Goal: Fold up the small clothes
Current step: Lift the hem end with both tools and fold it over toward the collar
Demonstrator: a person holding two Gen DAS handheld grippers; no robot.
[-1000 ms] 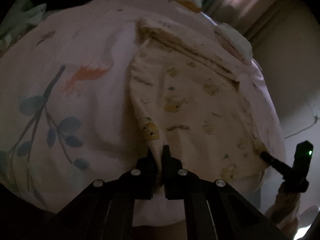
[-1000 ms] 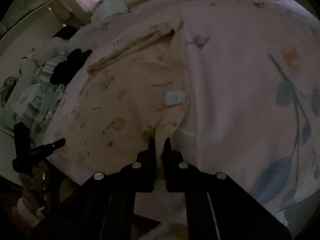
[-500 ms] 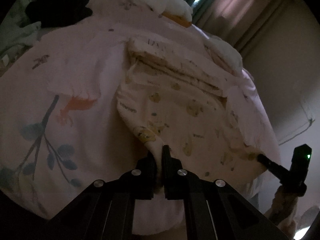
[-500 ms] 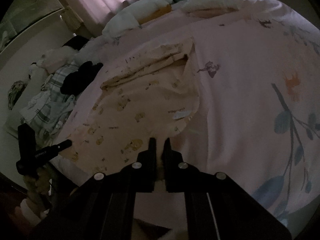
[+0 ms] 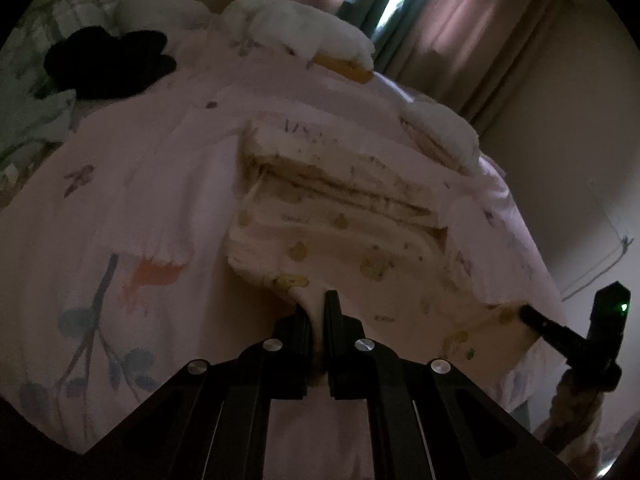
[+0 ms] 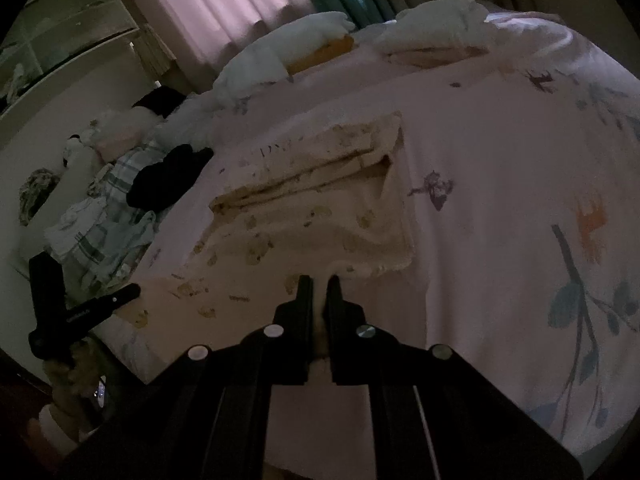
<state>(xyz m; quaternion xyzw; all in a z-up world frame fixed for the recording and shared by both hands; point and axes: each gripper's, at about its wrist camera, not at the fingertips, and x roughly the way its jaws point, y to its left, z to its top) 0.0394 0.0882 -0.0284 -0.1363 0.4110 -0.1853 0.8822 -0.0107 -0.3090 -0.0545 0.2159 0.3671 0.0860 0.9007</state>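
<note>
**Both grippers pinch the near edge of a cream garment over the bed**

A pink bedspread printed with blue leaves and an orange motif covers the bed and fills most of both views. Pale pink curtains hang behind it, with a strip of teal curtain beside a bright gap. White pillows lie at the far end of the bed, one of them showing an orange edge. In the right wrist view a heap of checked and pale clothes sits at the left side of the bed, with a black garment on top of it.

The small cream garment, printed with yellowish-brown figures, lies in the middle of the bedspread. Its far part rests on the bed in stacked folds; its near edge is lifted off the surface and stretched between the two grippers.

The left gripper has its jaws nearly together, clamped on one near corner of the garment, with cloth running down between the fingers. The right gripper is closed the same way on the other near corner, a fold of pale cloth showing in the narrow slot between its fingers. Each gripper also appears at the edge of the other's view, its tip at the garment's edge, with the person's hand below it.
</note>
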